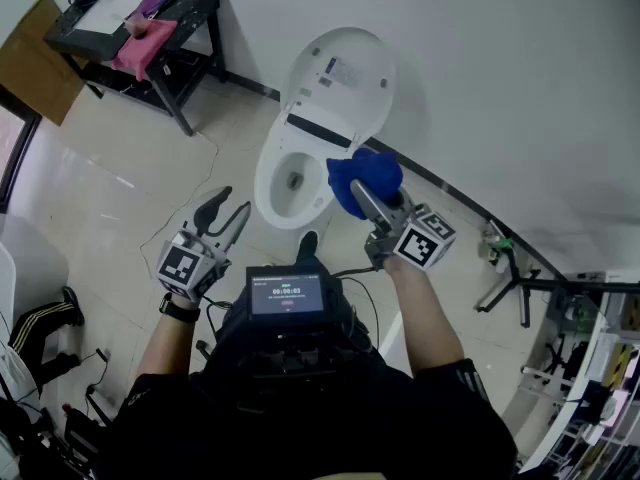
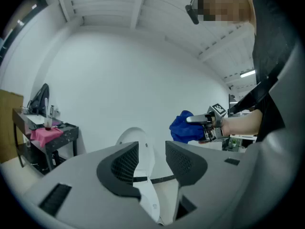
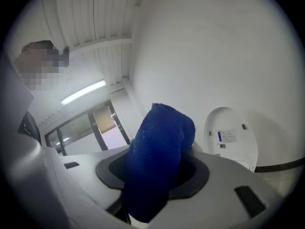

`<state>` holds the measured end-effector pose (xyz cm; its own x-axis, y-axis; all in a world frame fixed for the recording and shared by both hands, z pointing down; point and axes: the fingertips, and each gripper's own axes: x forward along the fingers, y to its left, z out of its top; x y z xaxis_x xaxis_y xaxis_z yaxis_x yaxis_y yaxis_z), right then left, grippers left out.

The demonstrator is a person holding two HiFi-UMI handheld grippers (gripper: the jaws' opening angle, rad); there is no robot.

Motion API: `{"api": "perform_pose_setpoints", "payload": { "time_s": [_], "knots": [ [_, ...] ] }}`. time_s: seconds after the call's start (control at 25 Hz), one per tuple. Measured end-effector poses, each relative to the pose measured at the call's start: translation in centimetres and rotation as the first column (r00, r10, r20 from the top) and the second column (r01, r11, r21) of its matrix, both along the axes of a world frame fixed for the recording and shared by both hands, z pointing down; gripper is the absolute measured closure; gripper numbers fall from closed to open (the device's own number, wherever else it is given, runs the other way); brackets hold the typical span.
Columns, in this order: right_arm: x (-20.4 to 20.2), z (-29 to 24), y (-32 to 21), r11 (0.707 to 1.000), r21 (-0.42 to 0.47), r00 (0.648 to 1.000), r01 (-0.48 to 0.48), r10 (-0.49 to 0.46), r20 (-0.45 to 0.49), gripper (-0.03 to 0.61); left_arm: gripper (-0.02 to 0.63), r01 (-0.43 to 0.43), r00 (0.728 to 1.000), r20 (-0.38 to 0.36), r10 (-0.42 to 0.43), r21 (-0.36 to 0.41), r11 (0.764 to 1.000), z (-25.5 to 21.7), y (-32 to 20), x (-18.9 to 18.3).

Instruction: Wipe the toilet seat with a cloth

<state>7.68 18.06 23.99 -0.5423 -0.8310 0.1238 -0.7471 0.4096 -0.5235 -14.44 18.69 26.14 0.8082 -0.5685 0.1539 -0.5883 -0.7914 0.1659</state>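
A white toilet (image 1: 290, 173) stands against the wall with its lid (image 1: 340, 78) raised; the lid (image 3: 231, 137) also shows in the right gripper view. My right gripper (image 1: 365, 193) is shut on a bunched blue cloth (image 1: 362, 178), held in the air just right of the bowl's rim. The cloth (image 3: 159, 156) fills the space between the jaws in the right gripper view. My left gripper (image 1: 225, 218) is open and holds nothing, raised left of and nearer than the bowl. Past its jaws I see the lid (image 2: 136, 144) and the cloth (image 2: 186, 127).
A black rack (image 1: 140, 28) with a pink cloth (image 1: 145, 43) and papers stands at the far left by the wall. A black stand (image 1: 515, 283) and shelving (image 1: 600, 368) crowd the right side. A brown board (image 1: 40, 58) leans at the left edge.
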Motion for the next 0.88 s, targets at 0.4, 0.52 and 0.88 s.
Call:
{"api": "perform_pose_setpoints", "payload": {
  "time_s": [0.4, 0.52, 0.88],
  "knots": [
    [1.7, 10.8, -12.6, 0.989, -0.109, 0.980, 0.105, -0.121, -0.156, 0.375, 0.430, -0.006, 0.995, 0.097, 0.012, -0.060, 0.998, 5.0, -6.7, 2.7],
    [1.8, 16.6, -17.5, 0.977, -0.154, 0.954, 0.147, -0.181, -0.238, 0.375, 0.430, 0.017, 0.994, 0.109, -0.007, -0.090, 0.996, 6.9, -9.1, 3.9],
    [0.8, 37.5, -29.5, 0.917, -0.333, 0.850, 0.220, -0.348, -0.396, 0.375, 0.402, 0.102, 0.988, 0.138, -0.072, -0.226, 0.969, 16.1, -16.6, 6.7]
  ]
}}
